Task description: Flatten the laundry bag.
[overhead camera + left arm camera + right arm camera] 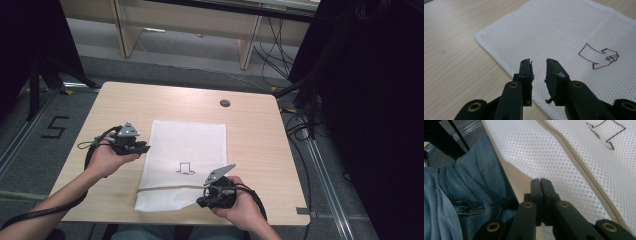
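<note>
One white mesh bag (182, 162) lies flat in the middle of the tabletop (250, 140), its beige zipper (584, 167) running across the end nearest the person and a small line drawing (600, 57) on its face. At the bag's left edge the left gripper (539, 67) hovers with jaws parted and nothing between them, seemingly ready to pinch that edge. Meanwhile the right gripper (540, 185), jaws clenched together, sits at the near corner that overhangs the tabletop, though whether any mesh is pinched cannot be told.
</note>
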A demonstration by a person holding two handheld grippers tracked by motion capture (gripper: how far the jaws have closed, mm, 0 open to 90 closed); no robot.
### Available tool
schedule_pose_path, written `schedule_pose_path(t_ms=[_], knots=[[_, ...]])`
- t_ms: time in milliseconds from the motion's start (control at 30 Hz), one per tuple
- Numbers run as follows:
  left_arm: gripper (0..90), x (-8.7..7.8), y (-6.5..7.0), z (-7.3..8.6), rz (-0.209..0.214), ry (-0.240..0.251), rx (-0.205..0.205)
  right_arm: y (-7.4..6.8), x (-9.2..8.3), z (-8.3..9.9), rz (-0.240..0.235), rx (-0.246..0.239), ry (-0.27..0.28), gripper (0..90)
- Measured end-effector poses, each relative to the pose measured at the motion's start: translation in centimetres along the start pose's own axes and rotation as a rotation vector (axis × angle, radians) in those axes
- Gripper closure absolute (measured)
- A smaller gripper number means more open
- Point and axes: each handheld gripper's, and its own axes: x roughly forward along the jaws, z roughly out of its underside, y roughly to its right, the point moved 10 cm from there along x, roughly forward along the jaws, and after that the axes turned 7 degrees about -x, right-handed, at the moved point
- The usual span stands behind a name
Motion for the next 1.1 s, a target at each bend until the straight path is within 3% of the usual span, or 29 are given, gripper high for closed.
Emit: schedule_pose_path(t_ms=[233,433,467,733,833,867,933,967,1000,1033,1100], knots=[[70.5,0.9,1.5,-0.1,0.033,0.004,0.008,-0.6,1.1,0.5,-0.026,0.011,-0.038,90.0],[66.2,1.7,2.8,0.4,0.061,-0.012,0.027,-0.9,2.5,0.7,-0.035,-0.025,-0.066,90.0],[65.8,1.9,3.0,0.6,0.066,-0.013,0.013,-1.2,2.6,0.7,-0.041,-0.005,-0.075,90.0],[61.8,2.2,3.5,1.0,0.074,-0.022,0.024,-1.6,3.9,0.5,-0.052,-0.015,-0.106,90.0],[60.2,2.2,3.8,1.5,0.092,-0.035,0.038,-1.8,4.1,0.2,-0.06,-0.017,-0.097,88.2],[60.0,2.2,3.9,1.7,0.097,-0.036,0.033,-1.9,3.8,-0.2,-0.077,0.007,-0.073,82.9],[59.9,2.1,3.9,2.0,0.096,-0.042,0.057,-1.7,3.5,-0.4,-0.08,0.012,-0.058,80.7],[59.5,2.0,4.0,2.2,0.107,-0.045,0.051,-1.0,2.7,-0.9,-0.05,0.015,-0.02,74.8],[59.5,1.8,4.0,2.3,0.106,-0.041,0.061,-1.0,2.7,-0.9,-0.05,0.015,-0.02,74.8],[59.2,1.6,4.0,2.5,0.107,-0.043,0.061,-0.2,1.5,-1.2,-0.02,0.062,0.01,70.7],[59.2,1.2,4.0,2.7,0.114,-0.042,0.065,0.4,1.1,-1.4,-0.006,0.063,0.04,70.3]])
